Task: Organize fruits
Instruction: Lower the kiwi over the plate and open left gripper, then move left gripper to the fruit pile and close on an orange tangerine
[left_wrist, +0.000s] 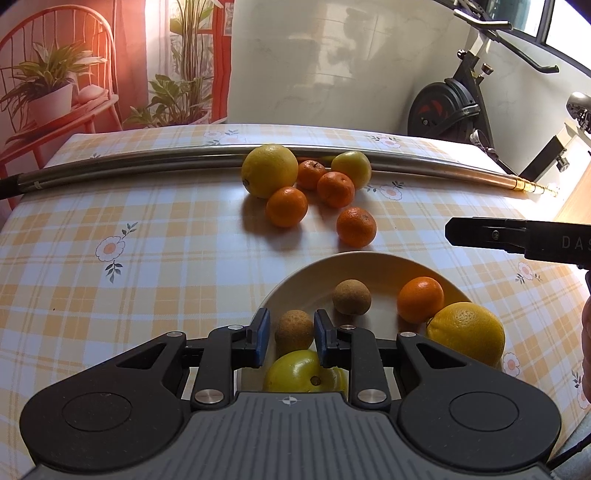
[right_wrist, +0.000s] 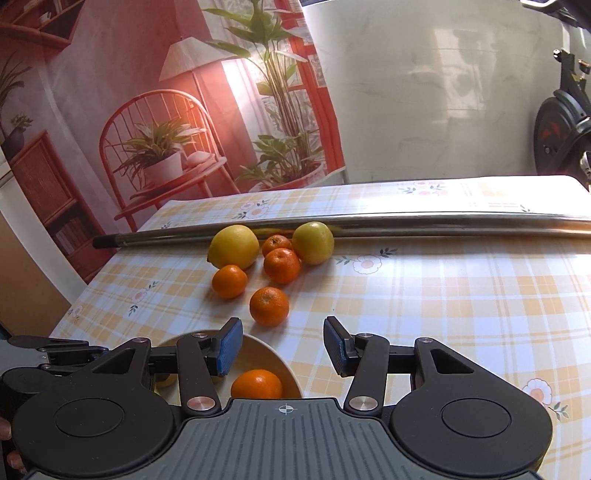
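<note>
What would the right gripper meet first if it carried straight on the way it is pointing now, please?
Probably the nearest tangerine on the tablecloth. The open right gripper points across the bowl's rim toward it, with nothing between. Height is unclear, so it might pass just over the fruit.

**Orange, yellow, cream**

Surface cloth (left_wrist: 147, 229): yellow-and-white plaid with white flowers. Cream plate (left_wrist: 354, 266) holds an orange mandarin (left_wrist: 420, 299), yellow citrus (left_wrist: 467, 332) and two brown fruits (left_wrist: 351, 296). Black tongs (left_wrist: 290, 338) with blue pads (left_wrist: 261, 339).
</note>
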